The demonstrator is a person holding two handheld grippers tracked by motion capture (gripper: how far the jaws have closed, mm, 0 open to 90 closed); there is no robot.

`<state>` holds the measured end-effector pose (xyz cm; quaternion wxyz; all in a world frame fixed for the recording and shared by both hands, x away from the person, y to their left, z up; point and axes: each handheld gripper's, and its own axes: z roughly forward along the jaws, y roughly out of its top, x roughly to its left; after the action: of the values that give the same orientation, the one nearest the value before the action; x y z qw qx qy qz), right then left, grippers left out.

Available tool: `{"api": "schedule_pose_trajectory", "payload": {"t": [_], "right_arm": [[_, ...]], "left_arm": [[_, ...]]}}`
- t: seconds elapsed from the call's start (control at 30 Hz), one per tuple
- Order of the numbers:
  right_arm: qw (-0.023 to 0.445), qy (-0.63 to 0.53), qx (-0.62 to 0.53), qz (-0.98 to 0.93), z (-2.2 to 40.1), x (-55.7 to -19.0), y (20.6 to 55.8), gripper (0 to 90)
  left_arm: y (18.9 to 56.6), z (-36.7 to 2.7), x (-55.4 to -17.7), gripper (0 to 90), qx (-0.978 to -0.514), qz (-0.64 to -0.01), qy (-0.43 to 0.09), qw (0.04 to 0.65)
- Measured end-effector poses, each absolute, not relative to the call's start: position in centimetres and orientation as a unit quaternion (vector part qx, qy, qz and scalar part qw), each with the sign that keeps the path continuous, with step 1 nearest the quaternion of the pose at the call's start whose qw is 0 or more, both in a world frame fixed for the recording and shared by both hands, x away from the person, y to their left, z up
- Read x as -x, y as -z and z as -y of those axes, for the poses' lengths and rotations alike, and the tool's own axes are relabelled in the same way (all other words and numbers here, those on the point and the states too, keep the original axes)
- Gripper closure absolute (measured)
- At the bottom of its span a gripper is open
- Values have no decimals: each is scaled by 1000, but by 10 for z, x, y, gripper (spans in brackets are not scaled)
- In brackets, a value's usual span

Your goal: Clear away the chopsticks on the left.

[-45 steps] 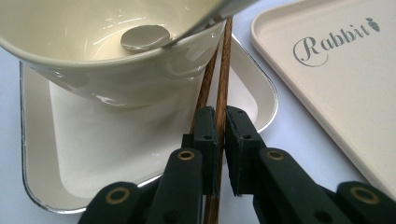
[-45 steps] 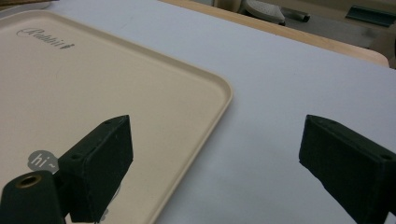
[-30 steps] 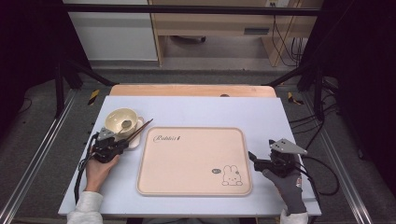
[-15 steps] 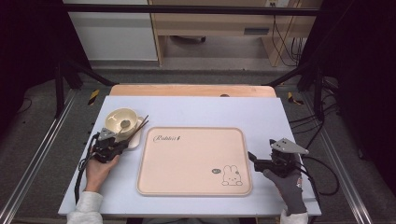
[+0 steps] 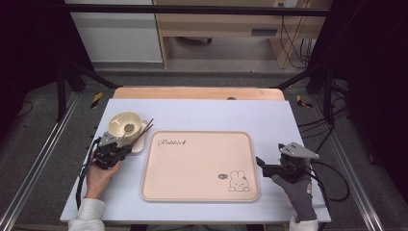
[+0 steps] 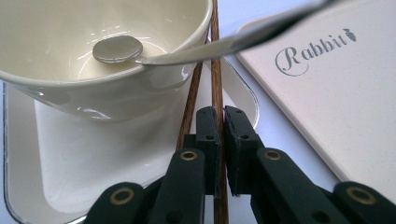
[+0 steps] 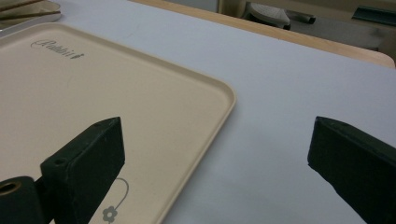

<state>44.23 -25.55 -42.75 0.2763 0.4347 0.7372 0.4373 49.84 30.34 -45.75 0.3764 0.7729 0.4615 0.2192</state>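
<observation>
The table [image 5: 202, 113] carried a large cream tray [image 5: 199, 166] printed with a rabbit, and it lay bare between the two hands, just to the right of the left gripper [image 5: 126, 144] and just to the left of the right gripper [image 5: 260, 162]. Ahead of the left gripper sat a small white dish [image 6: 60, 154], and on its far part stood a cream bowl [image 6: 84, 56] with a spoon [image 6: 140, 51] resting in it, the handle leaning out over the rim toward the tray.

Two brown chopsticks [image 6: 215, 79] lay along the dish's right edge, beside the bowl. The left gripper's jaws had just been closing, and they stood narrow, pinched on one chopstick near its close end; the other stick ran just to the left of the jaws, outside them. The right gripper waited near the tray's right edge with its jaws spread wide and nothing between them.

Judged from this, the work had barely begun: a chopstick was gripped but not yet lifted, and the tray remained without anything set on it.
</observation>
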Motion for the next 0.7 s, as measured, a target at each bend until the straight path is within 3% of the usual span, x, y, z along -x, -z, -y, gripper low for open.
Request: {"api": "schedule_pose_trajectory", "payload": {"t": [0.7], "right_arm": [[273,-449,-435,-731,258,-440,422,28]], "left_arm": [[442,-274,-467,849,-776,-443,-235,382]]}}
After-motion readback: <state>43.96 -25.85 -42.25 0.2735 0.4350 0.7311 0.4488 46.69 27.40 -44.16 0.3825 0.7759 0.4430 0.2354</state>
